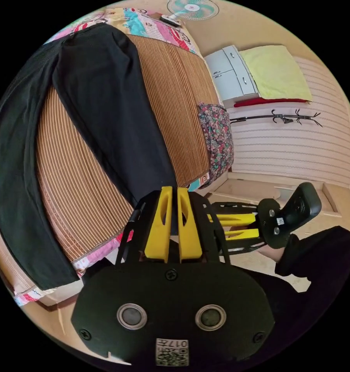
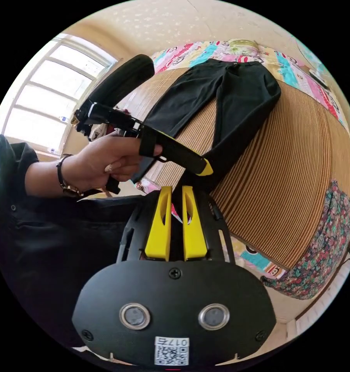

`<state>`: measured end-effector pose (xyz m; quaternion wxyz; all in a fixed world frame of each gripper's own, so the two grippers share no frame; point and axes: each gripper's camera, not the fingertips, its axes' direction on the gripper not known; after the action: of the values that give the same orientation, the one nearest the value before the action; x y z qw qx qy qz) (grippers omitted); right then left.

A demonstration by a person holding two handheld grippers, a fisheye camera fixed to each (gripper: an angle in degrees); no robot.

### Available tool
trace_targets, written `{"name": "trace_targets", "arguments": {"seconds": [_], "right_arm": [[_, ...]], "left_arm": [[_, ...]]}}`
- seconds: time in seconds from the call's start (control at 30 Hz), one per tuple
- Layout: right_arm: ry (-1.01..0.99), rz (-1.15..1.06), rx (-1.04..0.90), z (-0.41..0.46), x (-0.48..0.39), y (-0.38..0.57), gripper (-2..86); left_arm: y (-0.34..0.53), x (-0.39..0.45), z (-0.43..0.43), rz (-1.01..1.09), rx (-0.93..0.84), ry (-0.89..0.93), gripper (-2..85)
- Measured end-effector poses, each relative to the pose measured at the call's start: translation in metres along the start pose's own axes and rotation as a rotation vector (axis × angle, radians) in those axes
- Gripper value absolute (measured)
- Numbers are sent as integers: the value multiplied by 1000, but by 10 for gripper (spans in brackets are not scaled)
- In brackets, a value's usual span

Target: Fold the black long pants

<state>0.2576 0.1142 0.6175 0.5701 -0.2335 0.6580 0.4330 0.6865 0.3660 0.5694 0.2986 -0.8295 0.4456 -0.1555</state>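
Note:
The black long pants (image 1: 105,108) lie spread on a striped bamboo mat (image 1: 175,97) on the bed, legs apart in a V and the waist at the far end. My left gripper (image 1: 175,190) is shut on the cuff of one leg at the bed's near edge. In the right gripper view the same pants (image 2: 237,100) run down to my right gripper (image 2: 177,189), whose jaws stand close together on the cuff's corner. The left gripper (image 2: 206,168), held in a hand (image 2: 109,159), touches that cuff just above. The right gripper (image 1: 213,226) sits beside the left, off the bed's edge.
A floral cloth (image 1: 217,135) hangs over the bed's corner. A colourful sheet (image 2: 221,48) shows under the mat. A grey cabinet (image 1: 231,73) and a fan (image 1: 192,8) stand past the bed. A window (image 2: 50,97) lies behind the hand. The person's dark sleeve (image 1: 322,252) is close by.

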Motion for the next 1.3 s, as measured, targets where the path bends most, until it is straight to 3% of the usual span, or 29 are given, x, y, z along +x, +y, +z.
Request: {"name": "trace_targets", "arguments": {"seconds": [0.17,0.27,0.43,0.53,0.63,0.77,0.87,0.97,1.1,1.17,1.3], "right_arm": [[-187,-168,-121,-23,89,-29,81],[-195,-59,-12,-46,191,-98,91],[-214,315,281,-25,382,-261,130],[-240,486,378,9,439,-328,140],[-228,509,415,43,449,-386,142],[-61,519,284,85,445,-448,111],[89,462,289,100,412,-480,58],[374,423,364,104,338,-493,37],[715,76,508,130,172,-510,20],[741,-30,572,147,118,-524,15],[549,14,513,216,63,-590,8]], "left_arm": [[32,-25,-22,-46,80,106,-4],[48,-38,-33,-68,120,161,-6],[70,-54,-46,-108,162,249,-7],[81,-65,-55,-141,180,287,-7],[90,-76,-66,-173,209,340,-7],[106,-92,-79,-207,256,438,-8],[128,-106,-94,-209,316,522,-8],[165,-128,-115,-223,397,635,-8],[219,-163,-143,-260,468,730,-7],[258,-191,-166,-307,514,751,-7],[312,-237,-212,-358,671,717,-7]]}}
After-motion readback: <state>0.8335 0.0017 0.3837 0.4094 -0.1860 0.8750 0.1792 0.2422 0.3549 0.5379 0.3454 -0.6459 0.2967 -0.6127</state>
